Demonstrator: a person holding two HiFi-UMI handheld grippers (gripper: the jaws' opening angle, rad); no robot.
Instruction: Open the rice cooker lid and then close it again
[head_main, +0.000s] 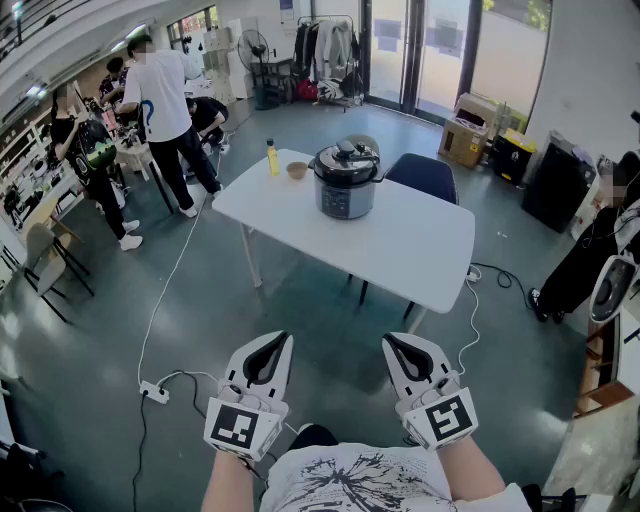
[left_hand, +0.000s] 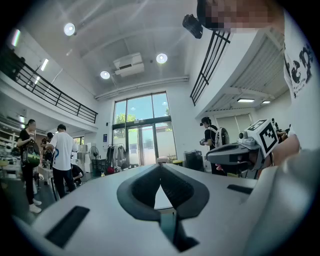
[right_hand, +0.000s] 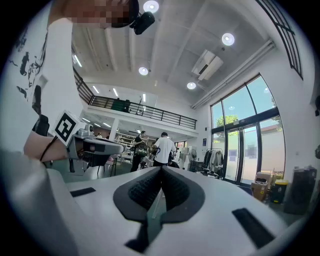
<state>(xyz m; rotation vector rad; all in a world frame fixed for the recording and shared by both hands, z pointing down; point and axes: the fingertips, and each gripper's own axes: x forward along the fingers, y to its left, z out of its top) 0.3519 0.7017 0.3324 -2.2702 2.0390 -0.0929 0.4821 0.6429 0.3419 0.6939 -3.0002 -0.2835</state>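
**Item 1. Power strip (head_main: 154, 392) and cable.** Lay on the floor, left of the person and well short of the table (head_main: 420, 250).

**Item 2. Left gripper (head_main: 268, 345).** Held level in front of the body. Jaws were together with nothing between them.

**Item 3. Yellow bottle (head_main: 272, 158) and small bowl (head_main: 296, 170).** Stood at the table's far left corner, just beside each other and near the cooker.

**Item 4. Rice cooker (head_main: 346, 180).** Stood upright by the table's far edge, toward the left end. Its lid (head_main: 347, 157) was down. It was well apart from both grippers, so the task appeared not yet begun.

**Item 5. Right gripper (head_main: 400, 342).** Held level beside the left one. Jaws were closed and empty.

**Item 6. Blue chair (head_main: 423, 176).** Stood behind the table's far edge, right of the cooker.

**Hazards, as judged.**
- The floor cable could catch a foot on the walk in.
- Closed jaws would only push at the lid handle unless parted first.
- A one-sided pull might slide the cooker toward the bowl and bottle.
- A lid let go early could drop hard.
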